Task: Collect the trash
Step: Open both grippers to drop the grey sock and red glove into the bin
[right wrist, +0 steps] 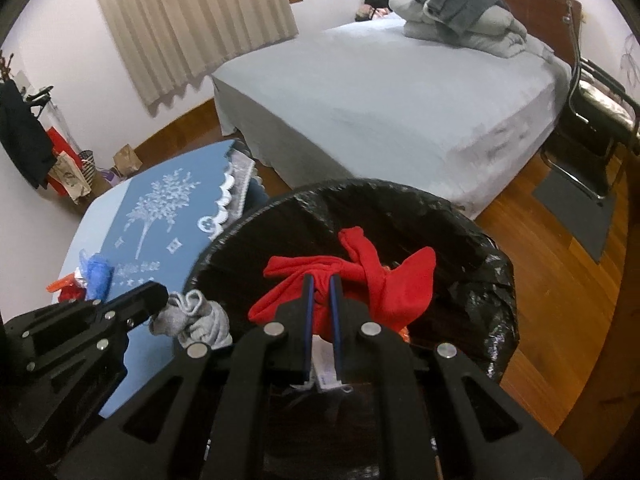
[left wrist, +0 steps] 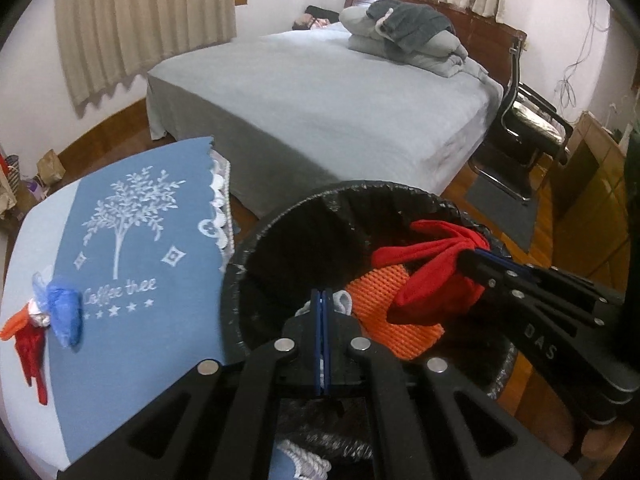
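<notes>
A round bin lined with a black bag (left wrist: 280, 216) (right wrist: 492, 280) stands beside a table under a blue cloth (left wrist: 132, 320) (right wrist: 160, 216). My right gripper (right wrist: 322, 284) (left wrist: 476, 258) is shut on a red cloth (right wrist: 384, 280) (left wrist: 436, 280) and holds it over the bin mouth. My left gripper (left wrist: 322, 294) (right wrist: 158, 296) is shut on a grey sock (right wrist: 196, 320) (left wrist: 342, 300) at the bin's left rim. An orange mesh piece (left wrist: 384, 300) lies inside the bin. A small heap of blue, red and orange scraps (left wrist: 52, 316) (right wrist: 86, 276) lies on the table's left side.
A large bed with grey sheet (left wrist: 320, 96) (right wrist: 400, 92) and folded bedding stands behind the bin. A black chair (left wrist: 528, 128) (right wrist: 592, 120) and a grey mat are to the right on the wooden floor. Paper bags (right wrist: 72, 172) sit by the left wall.
</notes>
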